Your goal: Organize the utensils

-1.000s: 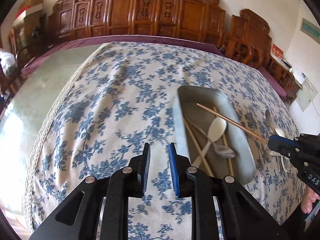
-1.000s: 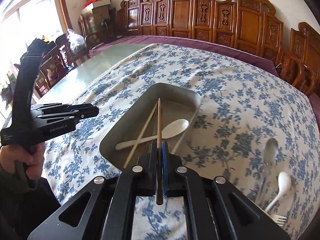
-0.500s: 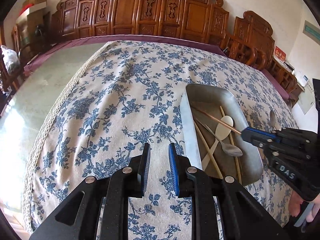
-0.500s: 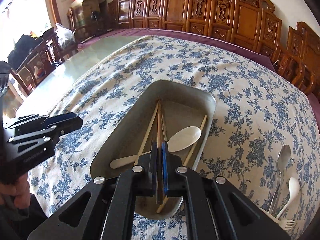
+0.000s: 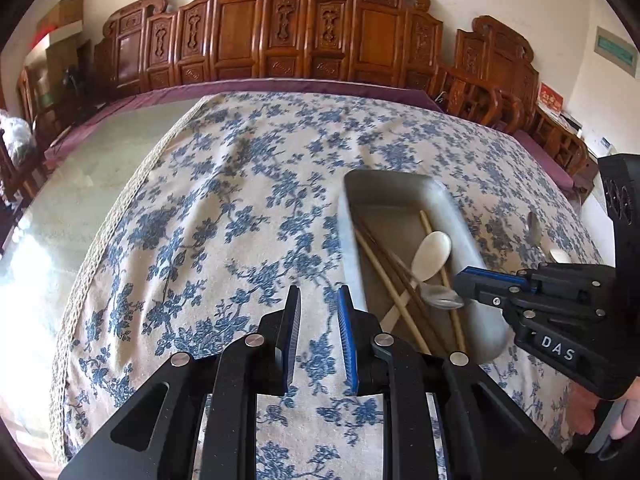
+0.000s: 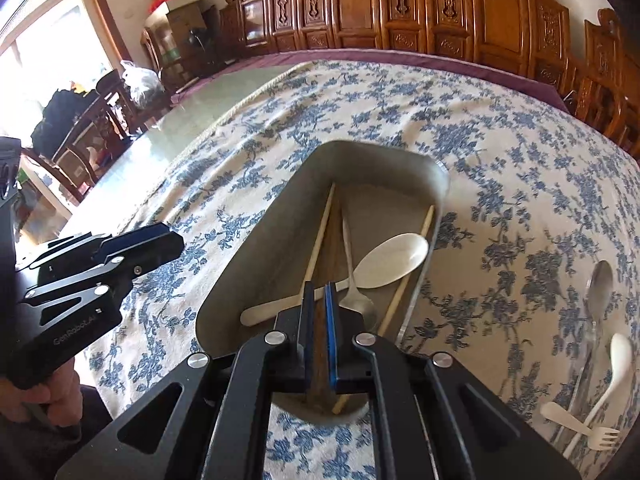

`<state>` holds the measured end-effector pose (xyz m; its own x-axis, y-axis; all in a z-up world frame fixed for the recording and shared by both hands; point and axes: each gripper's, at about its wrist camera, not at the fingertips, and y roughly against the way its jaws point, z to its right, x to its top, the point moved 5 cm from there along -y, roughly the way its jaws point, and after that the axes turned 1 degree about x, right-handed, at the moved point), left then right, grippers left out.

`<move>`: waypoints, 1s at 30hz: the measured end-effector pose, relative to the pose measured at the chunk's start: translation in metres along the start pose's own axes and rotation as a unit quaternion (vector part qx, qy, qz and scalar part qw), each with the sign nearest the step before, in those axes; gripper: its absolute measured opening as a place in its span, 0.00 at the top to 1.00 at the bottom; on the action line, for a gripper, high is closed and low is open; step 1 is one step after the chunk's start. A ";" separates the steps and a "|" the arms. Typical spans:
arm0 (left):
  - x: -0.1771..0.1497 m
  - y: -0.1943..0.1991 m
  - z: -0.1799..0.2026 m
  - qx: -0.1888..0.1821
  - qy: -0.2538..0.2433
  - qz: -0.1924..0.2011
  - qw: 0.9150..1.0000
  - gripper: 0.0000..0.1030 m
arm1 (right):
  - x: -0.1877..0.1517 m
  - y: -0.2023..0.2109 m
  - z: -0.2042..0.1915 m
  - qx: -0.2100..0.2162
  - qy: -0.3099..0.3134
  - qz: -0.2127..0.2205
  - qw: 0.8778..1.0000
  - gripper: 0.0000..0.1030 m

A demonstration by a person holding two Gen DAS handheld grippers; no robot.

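A grey metal tray (image 6: 248, 256) (image 5: 476, 236) on the flowered cloth holds wooden chopsticks (image 6: 318, 236), a cream spoon (image 6: 392, 260) (image 5: 432, 252) and a metal spoon (image 6: 356, 300) (image 5: 440, 296). My right gripper (image 6: 318, 292) hangs over the tray's near end, its jaws slightly apart; a blurred brown chopstick (image 6: 332, 236) lies in the tray in line with the gap. It also shows in the left wrist view (image 5: 464, 278). My left gripper (image 5: 318, 300) is open and empty over the cloth, left of the tray.
To the right of the tray lie a metal spoon (image 6: 600, 284), a white spoon (image 6: 616, 364) and a white fork (image 6: 580, 428). Carved wooden chairs (image 5: 280, 32) line the table's far edge. Bare green tabletop (image 5: 80, 184) shows at the left.
My right gripper has moved forward and down over the tray, and its jaws have parted from the chopstick, which now lies in the tray. The left gripper stayed open.
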<state>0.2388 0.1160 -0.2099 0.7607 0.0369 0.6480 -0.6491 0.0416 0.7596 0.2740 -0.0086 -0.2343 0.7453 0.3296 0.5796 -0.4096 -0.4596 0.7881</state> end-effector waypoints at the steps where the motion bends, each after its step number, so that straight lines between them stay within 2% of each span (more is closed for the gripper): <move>1: 0.001 0.002 0.003 0.000 -0.002 0.002 1.000 0.83 | -0.002 0.007 0.002 -0.002 0.002 0.004 1.000 0.93; 9: -0.007 0.027 0.043 -0.031 -0.018 0.006 0.999 0.83 | -0.041 0.073 0.054 -0.030 -0.015 0.019 0.999 0.93; 16: -0.018 0.036 0.083 -0.048 -0.042 -0.001 0.998 0.83 | -0.091 0.118 0.116 -0.088 -0.045 0.019 0.995 0.93; 21: -0.024 0.037 0.108 -0.060 -0.059 -0.006 0.996 0.81 | -0.125 0.130 0.160 -0.124 -0.076 0.009 0.989 0.92; 23: -0.029 0.035 0.119 -0.065 -0.065 -0.012 0.996 0.81 | -0.135 0.132 0.172 -0.132 -0.087 0.008 0.987 0.83; 30: -0.043 0.027 0.141 -0.069 -0.082 -0.028 0.994 0.81 | -0.152 0.118 0.194 -0.137 -0.115 -0.001 0.984 0.82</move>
<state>0.1893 -0.0253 -0.2094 0.7785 -0.1318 0.6136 -0.5909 0.1757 0.7874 0.2142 -0.2727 -0.2696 0.8332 0.1197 0.5399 -0.5105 -0.2088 0.8341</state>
